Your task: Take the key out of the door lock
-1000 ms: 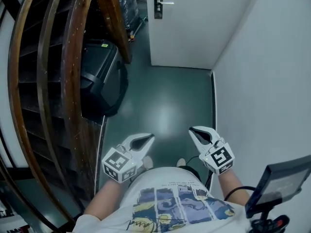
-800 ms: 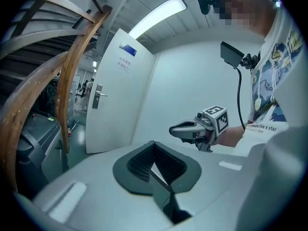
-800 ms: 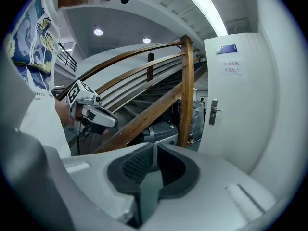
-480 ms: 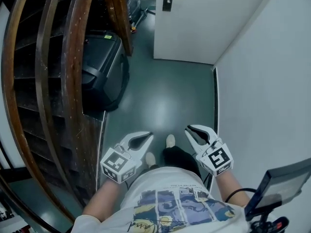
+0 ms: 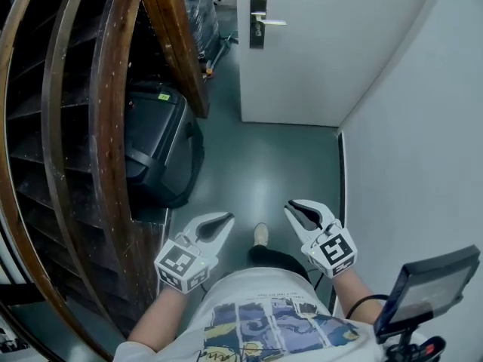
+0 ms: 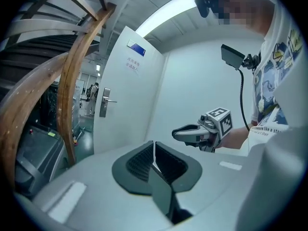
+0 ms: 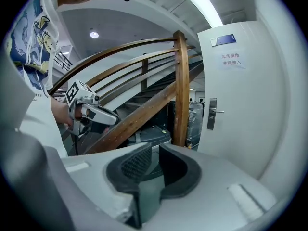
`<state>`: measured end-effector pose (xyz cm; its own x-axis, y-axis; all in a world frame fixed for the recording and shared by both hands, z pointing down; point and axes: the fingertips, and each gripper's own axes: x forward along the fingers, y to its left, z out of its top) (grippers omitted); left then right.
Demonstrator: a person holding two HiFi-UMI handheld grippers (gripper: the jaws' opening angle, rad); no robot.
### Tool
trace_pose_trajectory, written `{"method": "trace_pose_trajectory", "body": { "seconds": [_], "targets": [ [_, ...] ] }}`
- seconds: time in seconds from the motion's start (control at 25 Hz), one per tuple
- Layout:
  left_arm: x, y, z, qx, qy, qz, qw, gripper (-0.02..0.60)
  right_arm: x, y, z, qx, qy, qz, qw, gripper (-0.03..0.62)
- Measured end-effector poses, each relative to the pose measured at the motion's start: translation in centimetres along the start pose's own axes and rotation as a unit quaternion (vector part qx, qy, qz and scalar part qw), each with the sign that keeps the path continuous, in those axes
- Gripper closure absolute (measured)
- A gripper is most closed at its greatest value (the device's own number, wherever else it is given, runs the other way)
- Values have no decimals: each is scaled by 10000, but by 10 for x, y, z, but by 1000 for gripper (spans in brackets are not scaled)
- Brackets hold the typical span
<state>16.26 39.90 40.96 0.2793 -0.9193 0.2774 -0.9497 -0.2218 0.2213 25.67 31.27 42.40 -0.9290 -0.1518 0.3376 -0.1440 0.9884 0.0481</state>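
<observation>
The white door (image 5: 317, 44) stands far ahead at the end of the corridor, with a metal lock plate and lever handle (image 5: 259, 21) near its left edge. No key can be made out at this distance. Both grippers hang low in front of the person's waist, well away from the door. My left gripper (image 5: 223, 221) is shut and empty, its pads touching in its own view (image 6: 153, 150). My right gripper (image 5: 296, 208) is opening; a narrow gap shows between its pads (image 7: 155, 154) with nothing in it. The lock plate (image 7: 211, 113) also shows in the right gripper view.
A curved wooden staircase with rails (image 5: 106, 127) fills the left side. A black case (image 5: 158, 138) sits under it beside a slanted wooden beam (image 5: 177, 36). A white wall (image 5: 423, 142) closes the right. The green floor (image 5: 264, 164) runs to the door. A small screen (image 5: 426, 289) sticks out at the lower right.
The person has walked a step along the corridor, one shoe swinging forward. The right gripper's jaws have parted a little. The left gripper stays shut.
</observation>
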Motion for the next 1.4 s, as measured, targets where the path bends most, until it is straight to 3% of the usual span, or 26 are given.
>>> {"method": "trace_pose_trajectory", "body": {
  "seconds": [0.16,0.36,0.76,1.2,1.4],
  "targets": [
    [43,29,36,96,-77,111,9999,560,22,-55,11,-102,-117,62,9999,559],
    [84,53,67,-58,-276,136,9995,560,45,-104,9,-52,43,21,10000,559],
    [133,134,76,-255,-120,-202,9994,560,109,-150,6,235,374,-164,9989,559],
    [168,261,130,53,-162,-550,9983,550,217,-209,62,595,282,-729,9952,545],
    [185,302,142,51,-163,-539,9984,525,249,-233,61,1023,300,-818,9909,545]
  ]
}}
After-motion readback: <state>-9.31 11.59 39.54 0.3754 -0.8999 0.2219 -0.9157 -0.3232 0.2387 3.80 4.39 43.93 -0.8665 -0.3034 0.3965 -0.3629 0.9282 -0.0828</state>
